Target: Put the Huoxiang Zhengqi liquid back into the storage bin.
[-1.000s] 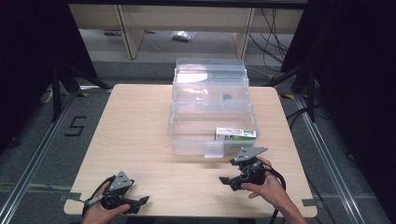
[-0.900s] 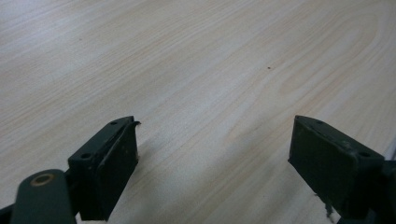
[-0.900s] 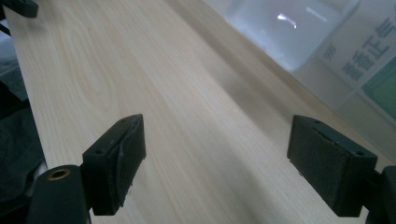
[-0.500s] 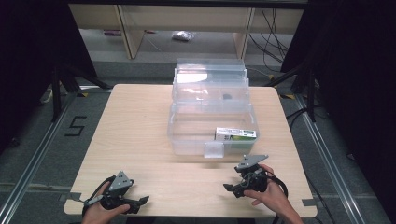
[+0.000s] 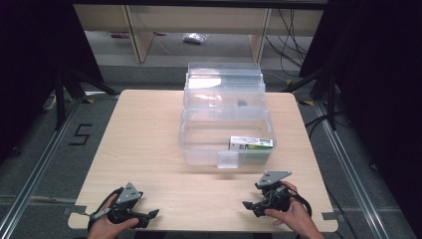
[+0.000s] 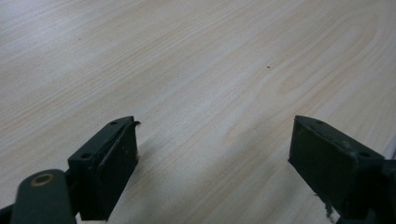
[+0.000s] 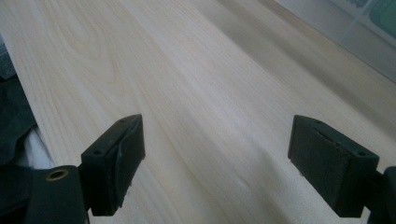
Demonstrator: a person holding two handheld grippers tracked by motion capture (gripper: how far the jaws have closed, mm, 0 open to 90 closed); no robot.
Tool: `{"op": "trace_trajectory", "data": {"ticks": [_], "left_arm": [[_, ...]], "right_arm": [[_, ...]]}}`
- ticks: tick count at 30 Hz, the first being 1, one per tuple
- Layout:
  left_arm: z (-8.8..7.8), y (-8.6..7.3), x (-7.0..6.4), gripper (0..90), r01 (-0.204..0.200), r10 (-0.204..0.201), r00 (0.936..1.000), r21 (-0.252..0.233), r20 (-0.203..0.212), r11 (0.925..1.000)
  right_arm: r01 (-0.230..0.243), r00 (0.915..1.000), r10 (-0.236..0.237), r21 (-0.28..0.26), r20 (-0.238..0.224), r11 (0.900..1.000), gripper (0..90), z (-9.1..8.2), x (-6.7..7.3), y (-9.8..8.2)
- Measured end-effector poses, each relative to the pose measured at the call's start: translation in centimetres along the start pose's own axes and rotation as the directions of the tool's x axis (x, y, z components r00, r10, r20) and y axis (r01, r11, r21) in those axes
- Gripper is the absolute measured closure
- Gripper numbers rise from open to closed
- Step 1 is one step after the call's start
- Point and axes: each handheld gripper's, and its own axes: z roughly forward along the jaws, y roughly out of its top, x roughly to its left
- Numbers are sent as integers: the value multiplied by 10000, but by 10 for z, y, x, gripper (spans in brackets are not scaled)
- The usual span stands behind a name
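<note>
The right gripper [image 5: 253, 206] sits lower in the frame than it did a second ago, drawn back from the clear plastic box [image 5: 226, 122] toward the bottom edge of the wooden table [image 5: 144, 134], while the left gripper [image 5: 149, 215] stays where it was at the lower left. The box and the green-and-white carton [image 5: 251, 144] inside it have not shifted. Counted in the high view: two grippers, two hands, one clear box with its lid raised behind it, one carton, one table. The carton lies flat in the box's lower right corner, just inside the front wall, and the box itself stands at the centre of the frame, well apart from both grippers. The person's left hand [image 5: 107, 226] wraps the left gripper from below at the bottom left, its jaws pointing toward the right of the frame; the right hand [image 5: 288, 214] holds the right gripper at the bottom right, jaws pointing left, the grey three-cornered plate on top. In the left gripper view the left gripper [image 6: 215, 154] has its jaws spread wide over bare wood, holding nothing. In the right gripper view the right gripper [image 7: 217, 156] likewise has its jaws wide apart and empty, with the box's wall at the upper right of that frame.
</note>
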Motion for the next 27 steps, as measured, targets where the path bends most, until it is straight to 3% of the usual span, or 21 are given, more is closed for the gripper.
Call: {"op": "trace_trajectory", "data": {"ticks": [1, 4, 5, 7, 8, 10, 13, 14, 16, 17, 19, 21, 23, 27], "left_arm": [[0, 0, 0, 150, 5, -5, 10000, -8, -5, 10000], [0, 0, 0, 150, 9, -9, 10000, 5, -1, 10000], [0, 0, 0, 150, 6, -6, 10000, -9, 1, 10000], [0, 0, 0, 150, 16, -16, 10000, -17, -2, 10000], [0, 0, 0, 150, 8, -8, 10000, 1, -1, 10000], [0, 0, 0, 150, 15, -15, 10000, -16, -3, 10000], [0, 0, 0, 150, 31, -31, 10000, -25, -1, 10000], [0, 0, 0, 150, 24, -24, 10000, -17, 0, 10000], [0, 0, 0, 150, 22, -22, 10000, -17, -2, 10000], [0, 0, 0, 150, 15, -15, 10000, -16, -3, 10000], [0, 0, 0, 150, -1, 1, 10000, -38, 6, 10000], [0, 0, 0, 150, -5, 5, 10000, -32, 7, 10000], [0, 0, 0, 150, 2, -2, 10000, -44, 9, 10000], [0, 0, 0, 150, -16, 16, 10000, -47, 7, 10000]], "right_arm": [[-219, 9998, 218, 307, 29, 9993, 196, -3, 1, 0], [-318, 9995, 318, 168, 12, 9994, 195, -3, 3, -3], [-431, 9991, 431, 378, 8, 9984, 195, -5, 4, -4], [-155, 9998, 154, 43, 86, 9999, 194, -4, 3, -5], [-29, 10000, 27, 228, 78, 9997, 192, -6, 3, -6], [-95, 9998, 94, 47, 163, 9999, 188, -5, 4, -8], [-451, 9988, 446, 220, 220, 9987, 185, -8, 7, -11], [-103, 9996, 101, 73, 265, 9999, 183, -7, 5, -11], [-122, 9999, 120, 165, 77, 9998, 181, -7, 6, -11], [-43, 9997, 39, 195, 221, 9998, 181, -8, 6, -11], [-274, 9995, 272, 116, 185, 9996, 181, -7, 8, -12], [-114, 9999, 112, 246, 89, 9996, 181, -7, 6, -12], [-176, 9995, 168, 261, 276, 9995, 181, -8, 7, -12], [-229, 9995, 221, 327, 223, 9992, 180, -8, 7, -12]]}}
